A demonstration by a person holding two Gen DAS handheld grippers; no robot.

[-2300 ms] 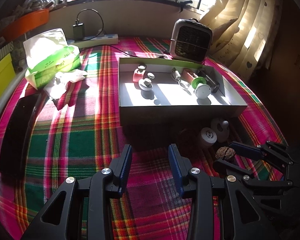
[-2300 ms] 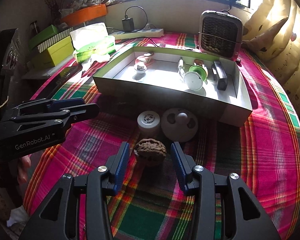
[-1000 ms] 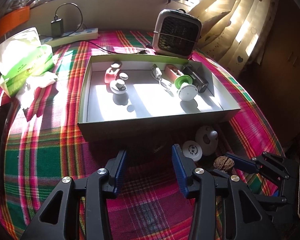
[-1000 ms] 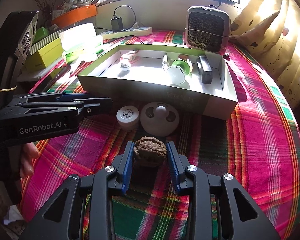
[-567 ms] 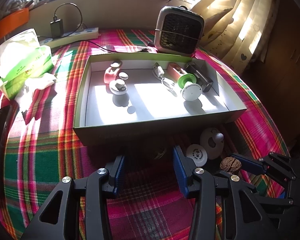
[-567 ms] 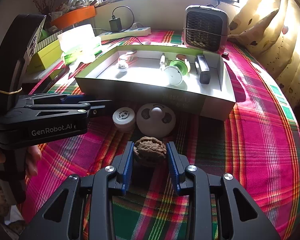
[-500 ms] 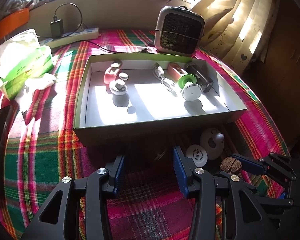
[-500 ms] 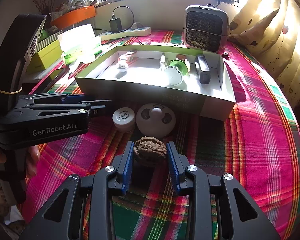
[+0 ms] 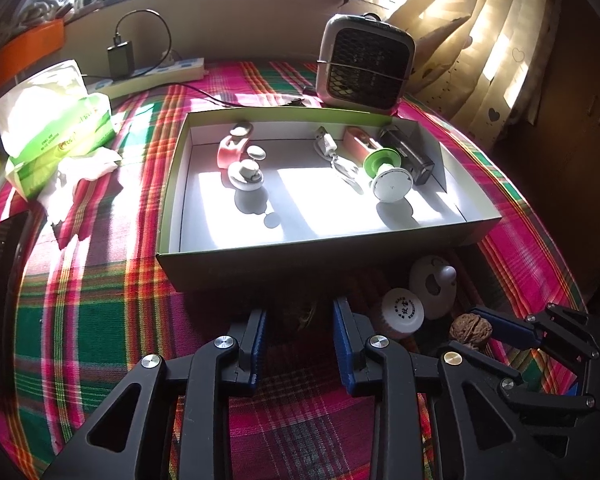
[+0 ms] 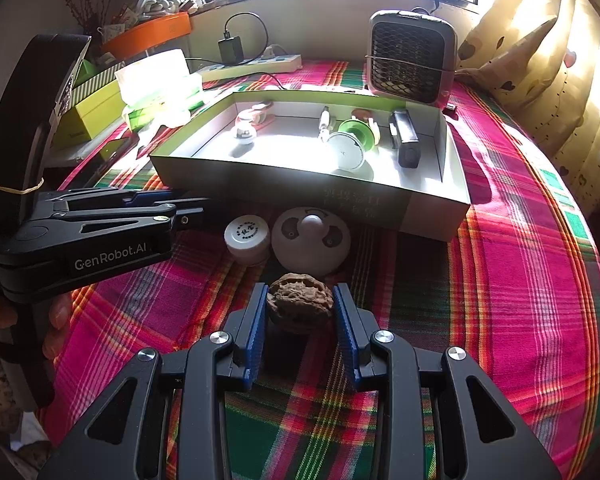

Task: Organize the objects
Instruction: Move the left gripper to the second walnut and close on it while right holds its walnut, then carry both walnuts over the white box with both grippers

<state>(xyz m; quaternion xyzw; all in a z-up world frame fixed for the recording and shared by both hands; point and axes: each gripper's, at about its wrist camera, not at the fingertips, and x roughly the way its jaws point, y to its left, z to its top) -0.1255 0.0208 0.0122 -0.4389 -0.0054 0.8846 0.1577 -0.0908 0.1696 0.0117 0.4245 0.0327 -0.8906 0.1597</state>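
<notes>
The right gripper [image 10: 300,320] is gripping a walnut [image 10: 300,307]: both blue pads [image 10: 256,328] are pressing against its sides, and the nut is sitting at the very tips of the fingers, resting on or just above the plaid tablecloth [image 10: 520,280]. In the left wrist view the same walnut [image 9: 470,330] is showing at the far right, clamped in the tip of the right gripper [image 9: 484,334].

The left gripper [image 9: 298,332] is closing its jaws. A dark object [image 9: 300,316] is lying in deep shadow between its fingertips, just in front of the near wall of the box; what it is cannot be told, nor whether the pads are touching it yet. In the right wrist view the left gripper [image 10: 188,206] is reaching in from the left, held by a hand [image 10: 56,316].

A white-capped bottle [image 10: 247,235] and a round white device [image 10: 310,240] are standing side by side, touching or nearly so, between the walnut and the box. The shallow open box [image 10: 308,192] is lying beyond them on the cloth. Inside it, a pink-and-white item [image 9: 236,152] is sitting at the left, and a green-and-white spool [image 9: 388,176] and a black rectangular item [image 9: 410,156] are sitting at the right.
</notes>
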